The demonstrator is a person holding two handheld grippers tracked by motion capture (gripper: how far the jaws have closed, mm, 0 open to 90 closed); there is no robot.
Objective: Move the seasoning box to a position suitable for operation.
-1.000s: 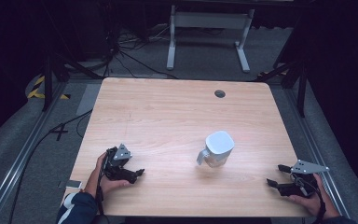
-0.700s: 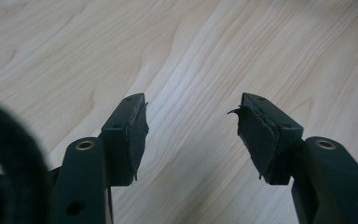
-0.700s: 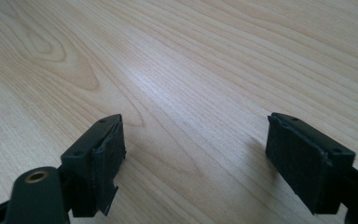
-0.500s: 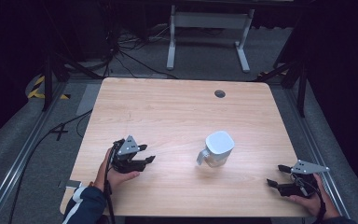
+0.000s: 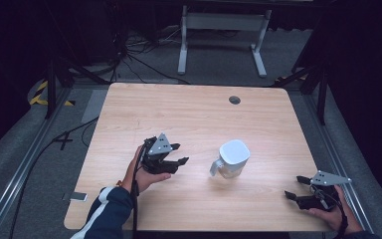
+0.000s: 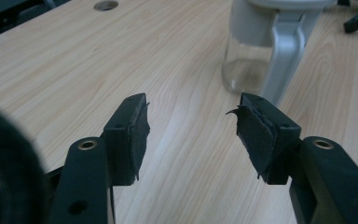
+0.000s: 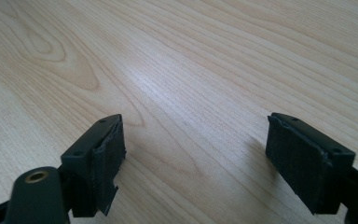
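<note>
High view: wooden worktop [image 5: 189,114] fills the mid frame, w/ a small round dark hole [image 5: 235,100] near its far edge, upper centre. A jug [image 5: 230,159] stands upright just right of centre; white lid on top, clear body, grey handle pointing toward lower left.

Left hand-held gripper [image 5: 176,154] sits left of centre, held in the person's left hand [image 5: 142,174] (dark sleeve w/ white stripe coming in from bottom left). Its jaws are spread w/ nothing between them, tips aimed right toward the jug, near it but apart. Grey three-cornered plate on top.

In the left gripper view, left hand-held gripper [image 6: 189,133] shows both black pads apart, bare wood between. The jug [image 6: 270,51] is at upper right of that frame, handle facing the camera, clear base on the wood; the hole [image 6: 106,5] is at top left.

Right hand-held gripper [image 5: 295,187] is at lower right of the high view, close to the worktop's near right corner, well apart from the jug. It's held in the right hand [image 5: 338,216]; jaws spread, pointing left.

In the right gripper view, right hand-held gripper [image 7: 193,154] has its jaws wide apart, just wood grain between and beyond them.

On the floor, lower left: a small pale flat thing [image 5: 74,197] (can't tell what). A white metal frame [image 5: 224,22] stands beyond the worktop at top centre.
</note>
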